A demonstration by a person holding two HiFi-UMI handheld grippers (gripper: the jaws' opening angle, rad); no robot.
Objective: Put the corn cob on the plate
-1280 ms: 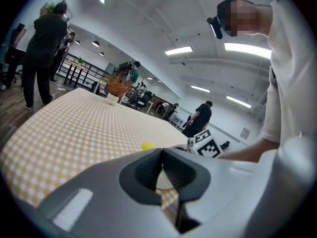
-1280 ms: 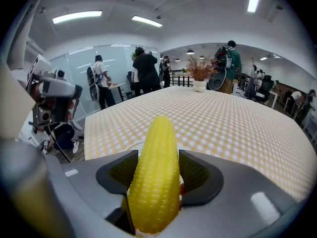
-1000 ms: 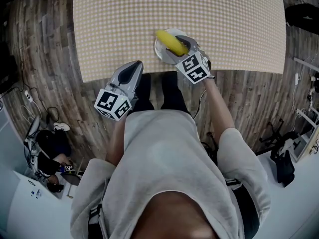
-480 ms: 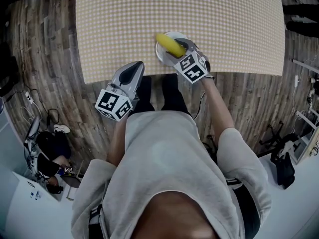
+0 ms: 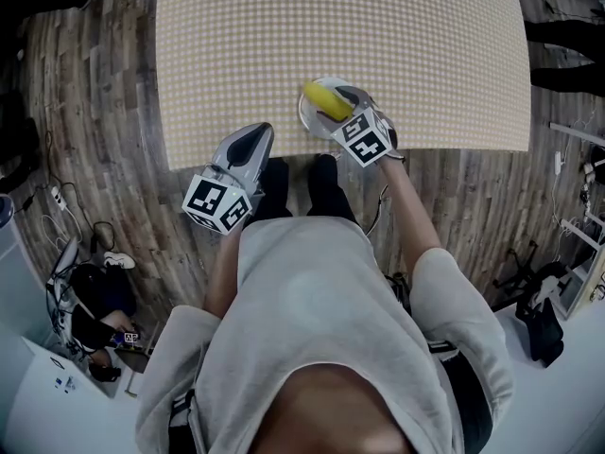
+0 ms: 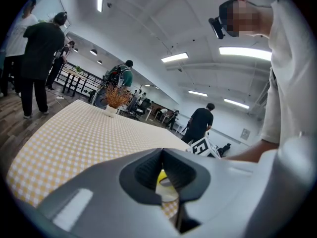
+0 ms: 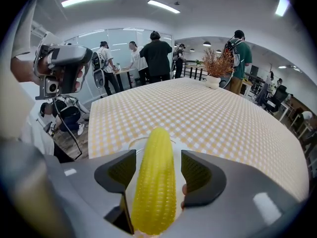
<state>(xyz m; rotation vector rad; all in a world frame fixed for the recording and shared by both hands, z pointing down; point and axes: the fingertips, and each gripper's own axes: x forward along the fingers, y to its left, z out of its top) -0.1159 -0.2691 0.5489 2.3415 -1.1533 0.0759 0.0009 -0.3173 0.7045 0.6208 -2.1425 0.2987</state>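
Now corn cob lies between just-opened jaws of right gripper

No words, numbers or brand names can be read in any view. The only printed marks are black-and-white square patterns on the left cube of the left gripper and on the right cube of the right gripper. A wall sign is too small to read.
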